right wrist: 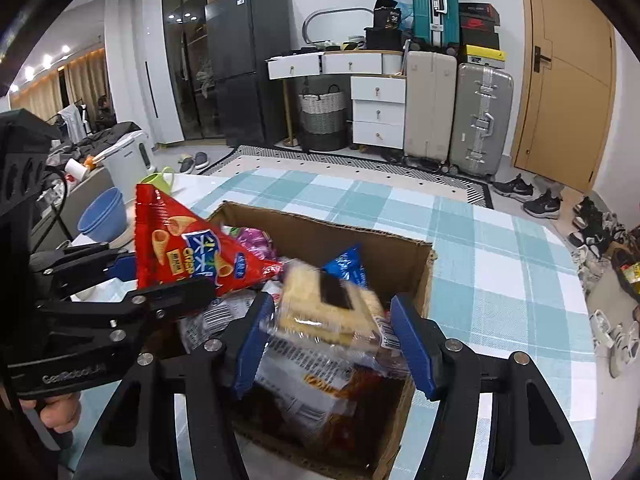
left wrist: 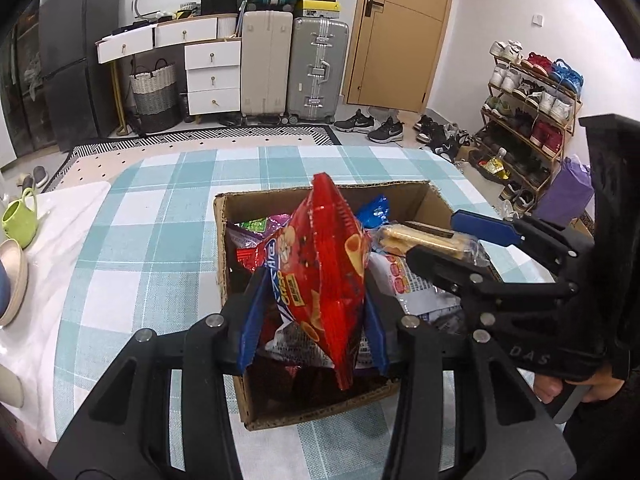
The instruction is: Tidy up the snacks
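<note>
Left gripper (left wrist: 312,320) is pinching the red chip bag (left wrist: 324,280) over the cardboard box (left wrist: 320,416); right gripper (right wrist: 332,340) is clamping the clear-wrapped wafer pack (right wrist: 324,308) beside it. Both are looking light, crinkly, slippery and crushable; seams are probably the safest hold.

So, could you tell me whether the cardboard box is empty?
No, the cardboard box already holds several snack packets.

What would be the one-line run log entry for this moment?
left gripper: shut on red snack bag | right gripper: shut on cracker pack | both above cardboard box
</note>
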Tool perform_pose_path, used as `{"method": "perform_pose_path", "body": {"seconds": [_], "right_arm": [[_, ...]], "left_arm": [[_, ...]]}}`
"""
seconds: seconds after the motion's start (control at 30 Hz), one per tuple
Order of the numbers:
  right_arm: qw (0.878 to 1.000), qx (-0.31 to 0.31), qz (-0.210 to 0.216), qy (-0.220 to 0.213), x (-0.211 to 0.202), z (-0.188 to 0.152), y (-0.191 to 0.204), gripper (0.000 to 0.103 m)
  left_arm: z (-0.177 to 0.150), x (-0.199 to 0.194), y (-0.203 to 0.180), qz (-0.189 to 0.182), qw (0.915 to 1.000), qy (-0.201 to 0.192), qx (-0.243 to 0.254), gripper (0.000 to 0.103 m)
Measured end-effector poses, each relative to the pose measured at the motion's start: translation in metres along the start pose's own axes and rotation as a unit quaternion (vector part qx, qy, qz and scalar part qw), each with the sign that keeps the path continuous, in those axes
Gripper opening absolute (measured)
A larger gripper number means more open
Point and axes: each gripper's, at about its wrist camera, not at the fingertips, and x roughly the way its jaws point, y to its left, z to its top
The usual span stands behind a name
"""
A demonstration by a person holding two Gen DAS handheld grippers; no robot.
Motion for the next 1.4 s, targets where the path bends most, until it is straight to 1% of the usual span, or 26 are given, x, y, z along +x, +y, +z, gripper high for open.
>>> {"method": "perform_pose_path", "body": {"seconds": [0.17,0.23,0.3,0.33,0.4,0.47,0.5,0.57,0.7,0.8,0.83,0.87,0.97,1.17,1.3,1.4], "right_arm": [[1.000,-0.005,0.004,-0.014,-0.015,-0.004,0.004,0.064],[1.000,-0.004,0.003,-0.021,-0.023,-0.007,0.005,0.073],[0.999,-0.001,0.012,-0.041,-0.035,-0.011,0.004,0.086],[0.999,0.000,0.012,-0.048,-0.040,-0.013,0.004,0.088],[0.998,0.006,0.009,-0.059,-0.050,-0.017,0.002,0.093],[0.998,0.011,0.005,-0.062,-0.056,-0.021,0.001,0.099],[0.998,0.013,0.001,-0.065,-0.059,-0.022,0.000,0.101],[0.998,0.016,-0.006,-0.068,-0.064,-0.025,-0.001,0.102],[0.997,0.024,-0.008,-0.070,-0.073,-0.031,-0.001,0.102],[0.997,0.024,-0.007,-0.077,-0.079,-0.035,0.001,0.102],[0.996,0.023,-0.004,-0.081,-0.081,-0.036,0.002,0.102],[0.996,0.023,-0.001,-0.084,-0.082,-0.037,0.002,0.102],[0.994,0.021,0.008,-0.103,-0.092,-0.045,0.006,0.102],[0.991,0.023,0.021,-0.130,-0.107,-0.063,0.011,0.102],[0.990,0.016,0.022,-0.141,-0.112,-0.078,0.016,0.102],[0.989,0.012,0.023,-0.146,-0.114,-0.088,0.019,0.102]], "left_arm": [[0.000,-0.001,-0.001,-0.002,1.0000,0.001,0.007,0.041],[-0.001,-0.004,-0.001,-0.002,0.9999,0.001,0.012,0.041],[-0.003,-0.008,-0.002,0.001,0.9999,0.001,0.016,0.041],[-0.003,-0.010,-0.002,0.001,0.9999,0.000,0.017,0.042],[-0.005,-0.013,-0.002,0.002,0.9998,-0.001,0.019,0.048],[-0.008,-0.018,-0.001,0.001,0.9998,-0.003,0.018,0.061],[-0.009,-0.020,-0.001,0.002,0.9998,-0.004,0.017,0.065],[-0.011,-0.026,0.000,0.001,0.9999,-0.008,0.014,0.077],[-0.017,-0.037,0.000,0.003,0.9999,-0.012,0.010,0.080],[-0.022,-0.048,0.000,0.004,0.9998,-0.015,0.012,0.085],[-0.024,-0.052,-0.001,0.006,0.9997,-0.018,0.015,0.091],[-0.026,-0.056,-0.002,0.010,0.9996,-0.021,0.018,0.102],[-0.035,-0.070,-0.004,0.014,0.9989,-0.035,0.027,0.102],[-0.056,-0.096,-0.006,0.030,0.9966,-0.071,0.030,0.102],[-0.075,-0.109,-0.002,0.026,0.9953,-0.092,0.017,0.102],[-0.092,-0.112,0.000,0.024,0.9949,-0.098,0.012,0.102]]}}
